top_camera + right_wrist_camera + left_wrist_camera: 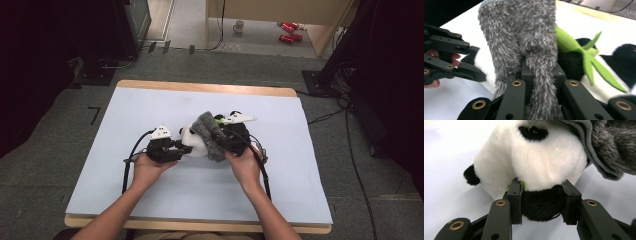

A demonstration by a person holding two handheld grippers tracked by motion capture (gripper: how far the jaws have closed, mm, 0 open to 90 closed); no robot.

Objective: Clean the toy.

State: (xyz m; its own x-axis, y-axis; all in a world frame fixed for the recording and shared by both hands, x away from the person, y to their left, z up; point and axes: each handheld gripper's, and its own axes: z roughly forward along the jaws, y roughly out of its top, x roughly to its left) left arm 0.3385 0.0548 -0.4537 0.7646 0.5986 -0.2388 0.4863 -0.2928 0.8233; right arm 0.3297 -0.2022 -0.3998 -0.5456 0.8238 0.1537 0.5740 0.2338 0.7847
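Panda plush (pixel 192 140) lies mid-tabletop, a bit nearer the far edge. Left gripper (pixel 541 195) pinches its black part, steadying it. Right gripper (pixel 540 75) is clamped on the grey fuzzy hat (pixel 524 37). Judgement: keep the left grip firm, pull the hat evenly over the head, don't snag the green leaf (pixel 584 50).

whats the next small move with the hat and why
Probably pull the grey hat further down over the panda head: the right gripper pinches its fabric, it covers only part of the head, and the left gripper clamps the panda steady.
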